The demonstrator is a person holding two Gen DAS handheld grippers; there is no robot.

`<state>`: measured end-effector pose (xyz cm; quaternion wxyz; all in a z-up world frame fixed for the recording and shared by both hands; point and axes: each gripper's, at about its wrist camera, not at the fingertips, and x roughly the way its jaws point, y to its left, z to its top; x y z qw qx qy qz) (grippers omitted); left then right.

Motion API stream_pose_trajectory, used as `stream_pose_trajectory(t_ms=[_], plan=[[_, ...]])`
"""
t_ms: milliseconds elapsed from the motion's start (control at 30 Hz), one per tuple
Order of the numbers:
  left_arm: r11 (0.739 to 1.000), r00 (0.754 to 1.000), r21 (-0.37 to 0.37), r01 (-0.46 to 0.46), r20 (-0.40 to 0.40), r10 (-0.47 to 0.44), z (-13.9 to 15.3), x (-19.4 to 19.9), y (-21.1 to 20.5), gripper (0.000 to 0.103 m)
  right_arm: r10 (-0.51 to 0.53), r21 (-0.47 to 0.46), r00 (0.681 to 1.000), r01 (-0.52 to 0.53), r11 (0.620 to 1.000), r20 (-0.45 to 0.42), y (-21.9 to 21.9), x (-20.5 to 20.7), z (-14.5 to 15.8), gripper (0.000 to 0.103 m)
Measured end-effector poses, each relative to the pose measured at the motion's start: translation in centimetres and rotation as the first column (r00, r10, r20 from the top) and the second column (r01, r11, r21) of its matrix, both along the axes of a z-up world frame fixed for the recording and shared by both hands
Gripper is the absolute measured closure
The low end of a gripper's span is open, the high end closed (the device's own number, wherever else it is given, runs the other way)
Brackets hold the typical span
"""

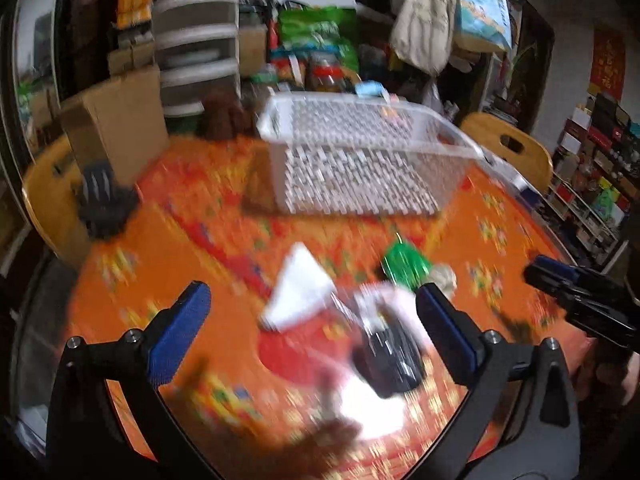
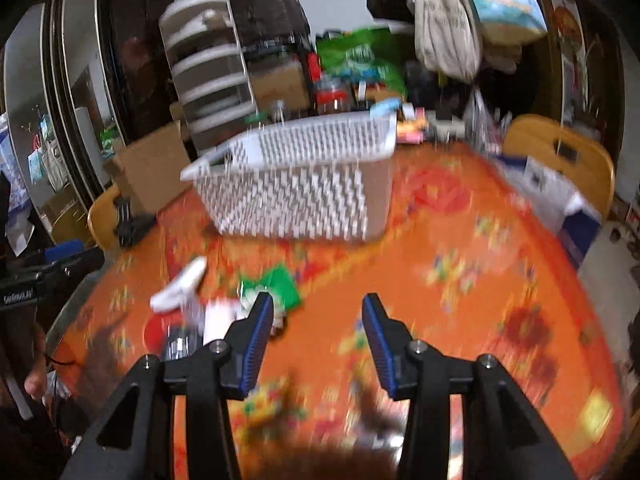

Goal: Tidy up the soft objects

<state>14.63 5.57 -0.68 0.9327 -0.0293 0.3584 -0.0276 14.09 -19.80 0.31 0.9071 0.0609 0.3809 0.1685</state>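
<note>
Both views are blurred. A heap of soft items lies on the orange tablecloth: a white folded piece, a green packet, a black item in clear wrap and a small beige piece. My left gripper hangs over the heap, open wide, with the white piece and the black item seen between its fingers but not gripped. My right gripper is open over bare cloth, just right of the green packet and the white piece. A white slotted basket stands beyond the heap.
A cardboard box and a black object sit at the table's far left. Wooden chairs stand around the table. A blue-and-white box lies at its right edge. Drawers, bags and clutter crowd the back.
</note>
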Motion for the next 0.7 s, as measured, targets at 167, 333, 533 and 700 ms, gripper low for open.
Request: stream_pose_trajectory(t_ms=[167,333,533,700], plan=[[0.999,0.998,-0.01,0.043,-0.049,-0.043,-3.5,-2.1,-1.8,0.001,0.031,0.037,0.997,-0.028,0.999,-0.076,0.5,-0.9,-3.2,0.057],[0.998,0.995,-0.018,0.054,-0.078,-0.055,-5.2,-2.6,-2.0,0.001,0.049,0.044,0.995,-0.045,0.998,-0.087,0.8,-1.5,-4.2,0.057],[0.997,0.991,-0.04,0.072,-0.106,-0.076,-6.6,-1.4,-2.5,0.001,0.084,0.051,0.992,-0.079,0.996,-0.089,1.7,-2.4,-4.5,0.057],[0.995,0.988,-0.04,0.096,-0.116,-0.1,-7.3,-0.4,-3.3,0.001,0.104,0.062,0.991,-0.099,0.993,-0.079,2.4,-2.0,-4.1,0.057]])
